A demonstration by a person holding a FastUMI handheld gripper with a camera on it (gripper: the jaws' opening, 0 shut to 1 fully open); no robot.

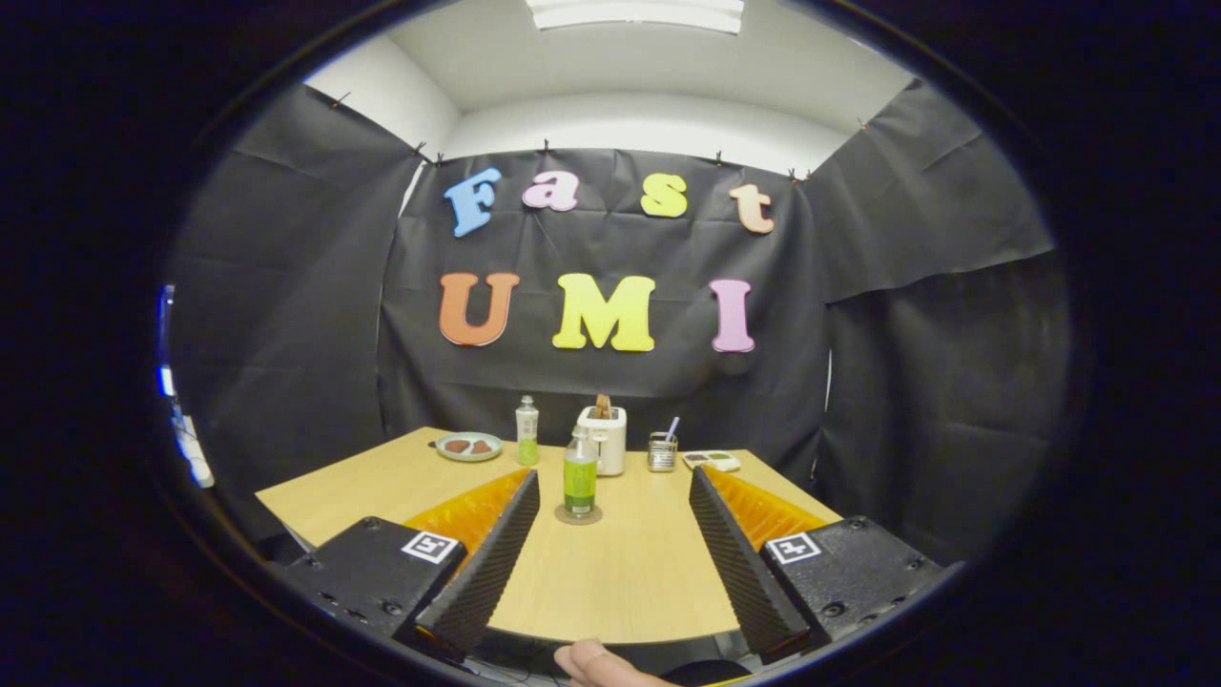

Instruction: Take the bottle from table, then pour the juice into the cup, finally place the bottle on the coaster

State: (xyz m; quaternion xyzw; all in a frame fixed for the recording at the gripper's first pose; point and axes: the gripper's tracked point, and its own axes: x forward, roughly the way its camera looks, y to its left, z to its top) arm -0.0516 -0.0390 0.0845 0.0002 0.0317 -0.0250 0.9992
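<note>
A clear bottle with green juice (579,482) stands upright on a round coaster (579,515) on the wooden table (620,572). It is just ahead of my fingers, nearer the left one and touching neither. My gripper (612,475) is open, its fingers wide apart with nothing between them. Beyond the right fingertip stands a small glass cup (662,451) with a thin stick or straw in it. A second, smaller bottle with green liquid (527,431) stands farther back on the left.
A white toaster (604,439) stands right behind the near bottle. A plate with brown food (468,446) lies at the back left, a small flat tray (711,460) at the back right. A person's fingertip (593,663) shows below the table's near edge.
</note>
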